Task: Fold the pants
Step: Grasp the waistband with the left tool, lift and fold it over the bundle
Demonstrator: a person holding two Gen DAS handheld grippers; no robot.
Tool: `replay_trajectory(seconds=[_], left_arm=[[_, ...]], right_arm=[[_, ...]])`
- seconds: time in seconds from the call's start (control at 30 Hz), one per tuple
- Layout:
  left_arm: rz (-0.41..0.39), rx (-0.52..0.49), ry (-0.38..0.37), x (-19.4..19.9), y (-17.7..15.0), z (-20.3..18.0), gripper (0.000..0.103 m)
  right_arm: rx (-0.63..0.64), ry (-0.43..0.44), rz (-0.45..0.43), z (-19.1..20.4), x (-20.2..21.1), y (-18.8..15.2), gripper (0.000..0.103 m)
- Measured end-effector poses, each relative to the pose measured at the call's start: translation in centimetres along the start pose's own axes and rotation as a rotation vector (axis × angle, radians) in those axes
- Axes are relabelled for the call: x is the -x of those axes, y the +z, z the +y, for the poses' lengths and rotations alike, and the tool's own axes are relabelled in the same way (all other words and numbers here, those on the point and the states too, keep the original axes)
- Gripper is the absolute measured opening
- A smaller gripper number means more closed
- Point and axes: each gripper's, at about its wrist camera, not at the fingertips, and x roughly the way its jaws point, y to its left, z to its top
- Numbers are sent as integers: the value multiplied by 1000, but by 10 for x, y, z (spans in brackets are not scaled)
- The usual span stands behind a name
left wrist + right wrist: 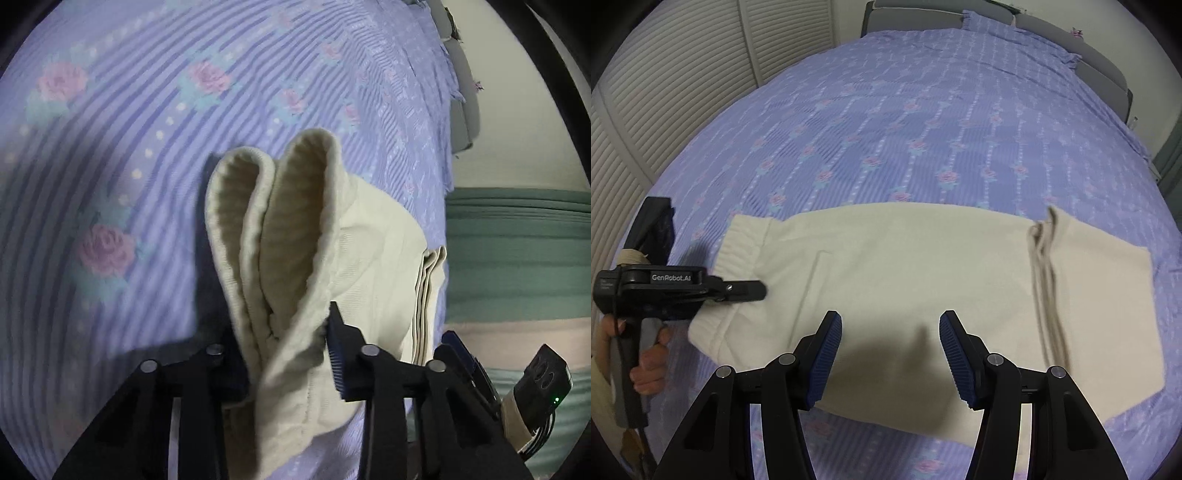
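Observation:
Cream pants [905, 280] lie flat across the bed, waistband [746, 236] at the left and the legs folded back over the right part [1089, 295]. My left gripper [753, 290] reaches in from the left at the waistband's near corner. In the left wrist view the ribbed waistband [280, 229] is bunched and stands up in two loops between the left gripper's [284, 325] jaws, pressed against the blue right pad [338, 354]; the left pad is hidden behind the cloth. My right gripper [890, 321] hangs open above the pants' near edge, with nothing between its fingers.
The bed carries a purple striped sheet with pink roses [923, 129]. White louvred doors [665, 92] stand at the left and a grey headboard [923, 14] at the far end. A hand [646, 365] holds the left tool's grip. Green cloth [517, 258] shows beyond the bed's edge.

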Motion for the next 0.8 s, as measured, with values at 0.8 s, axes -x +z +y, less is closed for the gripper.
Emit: replay_trajectory(seconds=[0.8], left_arm=[[-139, -286, 449, -31, -82, -401, 28]], right_arm=[[-77, -49, -189, -239, 200, -31, 57]])
